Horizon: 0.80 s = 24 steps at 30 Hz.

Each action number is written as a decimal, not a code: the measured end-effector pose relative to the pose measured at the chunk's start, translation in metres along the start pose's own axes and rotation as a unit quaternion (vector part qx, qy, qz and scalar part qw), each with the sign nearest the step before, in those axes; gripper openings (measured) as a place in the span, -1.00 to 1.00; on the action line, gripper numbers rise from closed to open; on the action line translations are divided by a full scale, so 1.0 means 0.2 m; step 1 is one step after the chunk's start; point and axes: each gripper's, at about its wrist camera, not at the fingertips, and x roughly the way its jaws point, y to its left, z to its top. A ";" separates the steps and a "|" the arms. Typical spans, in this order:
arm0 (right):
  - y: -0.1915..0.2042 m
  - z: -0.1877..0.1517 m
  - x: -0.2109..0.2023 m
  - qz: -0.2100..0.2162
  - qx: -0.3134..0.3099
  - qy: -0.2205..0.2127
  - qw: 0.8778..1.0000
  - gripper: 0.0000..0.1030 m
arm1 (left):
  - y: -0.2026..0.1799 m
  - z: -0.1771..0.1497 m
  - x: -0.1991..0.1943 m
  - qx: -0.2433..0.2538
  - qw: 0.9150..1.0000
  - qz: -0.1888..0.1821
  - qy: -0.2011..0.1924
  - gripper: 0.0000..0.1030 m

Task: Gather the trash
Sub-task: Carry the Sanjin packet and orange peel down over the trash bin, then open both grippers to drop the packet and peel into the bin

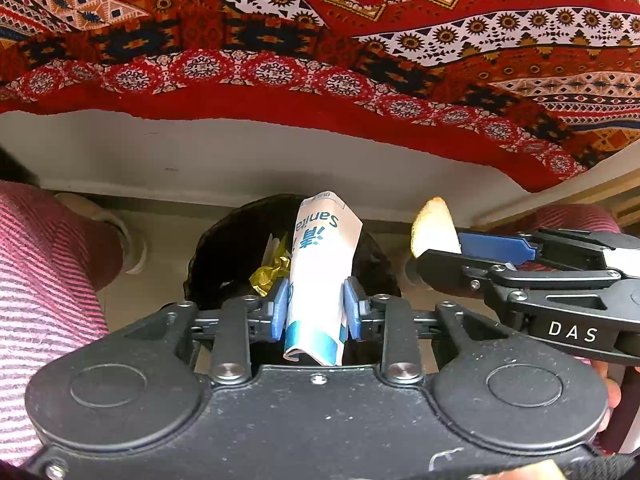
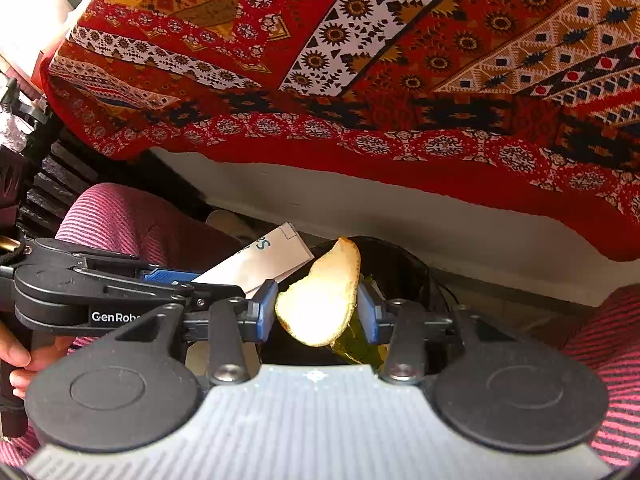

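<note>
While sunlit, red patterned tablecloth

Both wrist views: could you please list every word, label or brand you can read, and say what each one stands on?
"DAS": white letters on the right gripper, on its black body.
"GenRob": white letters, cut off, on the left gripper, on its black arm.
"Sanita": blue, upside down and cut off, on the white paper packet between the left gripper's pads.
Large blue characters and fine print on the packet: not legible.

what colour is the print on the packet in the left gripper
Blue print on a white packet, with a blue band near its lower end. The left wrist view shows it best.
</note>
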 end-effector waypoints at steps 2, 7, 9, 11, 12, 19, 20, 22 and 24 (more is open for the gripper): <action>0.00 0.00 0.00 0.000 0.000 0.000 1.000 -0.04 | 0.00 0.00 0.00 -0.001 1.000 0.000 0.002 -0.42; 0.00 0.00 0.00 0.001 0.000 0.002 1.000 0.00 | 0.00 0.00 0.01 -0.002 1.000 0.002 0.005 -0.38; 0.01 0.00 0.01 0.002 0.000 0.003 1.000 0.01 | 0.01 0.00 0.01 -0.004 1.000 0.004 0.006 -0.34; 0.01 0.00 0.01 0.002 0.001 0.003 1.000 0.02 | 0.01 0.00 0.01 -0.006 1.000 0.005 0.007 -0.30; 0.01 0.00 0.01 0.002 0.001 0.004 1.000 0.04 | 0.01 0.00 0.01 -0.006 1.000 0.006 0.007 -0.29; 0.01 0.00 0.01 0.004 0.001 0.003 1.000 0.26 | 0.01 0.00 0.01 -0.008 1.000 0.007 0.009 -0.20; 0.01 0.00 0.01 0.005 0.001 0.002 1.000 0.28 | 0.01 0.00 0.01 -0.009 1.000 0.008 0.010 -0.19; 0.01 0.00 0.00 0.004 0.001 0.001 1.000 0.31 | 0.01 0.00 0.01 -0.010 1.000 0.010 0.010 -0.17; 0.01 0.00 0.00 0.004 0.001 0.000 1.000 0.33 | 0.01 0.00 0.01 -0.010 1.000 0.010 0.011 -0.15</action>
